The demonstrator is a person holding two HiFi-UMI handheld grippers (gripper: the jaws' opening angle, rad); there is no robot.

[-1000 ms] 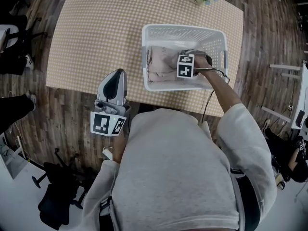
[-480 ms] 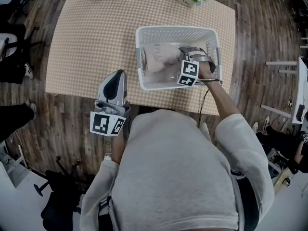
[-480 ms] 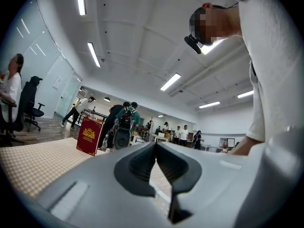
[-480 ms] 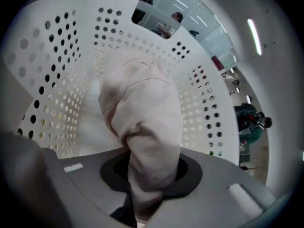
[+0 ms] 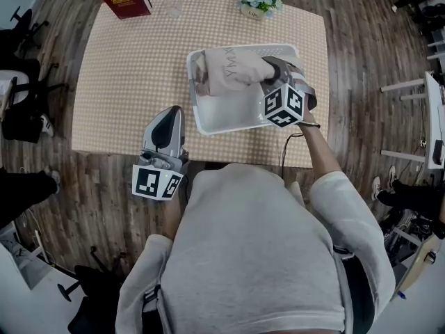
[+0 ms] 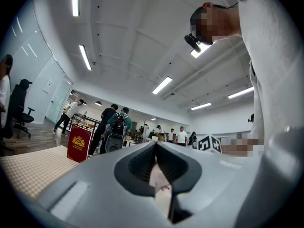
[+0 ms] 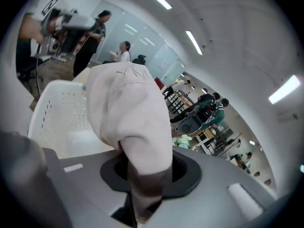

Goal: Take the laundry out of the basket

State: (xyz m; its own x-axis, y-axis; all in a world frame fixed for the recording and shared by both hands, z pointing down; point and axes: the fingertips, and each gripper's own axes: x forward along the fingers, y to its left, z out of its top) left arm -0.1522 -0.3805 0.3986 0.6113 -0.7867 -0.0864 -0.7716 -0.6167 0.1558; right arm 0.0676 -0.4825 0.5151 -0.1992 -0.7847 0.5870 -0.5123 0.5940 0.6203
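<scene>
My right gripper [image 7: 142, 191] has its jaws nearly closed, and they pinch a fold of the pale pink garment [image 7: 128, 113]. The garment hangs in a bunch from them, above the white basket [image 5: 222, 113], whose floor looks bare under it. From the head view I cannot say for sure that the lowest end is clear of the rim.

I judge the cloth to be light, soft and limp. It will sag and swing, and a thin fold could slide out of the pads. A thick gathered part, like the one I hold now, is the safer place to grip.

My left gripper [image 5: 169, 111] has its jaws together on nothing and waits at the near edge of the table [image 5: 139, 61].
</scene>
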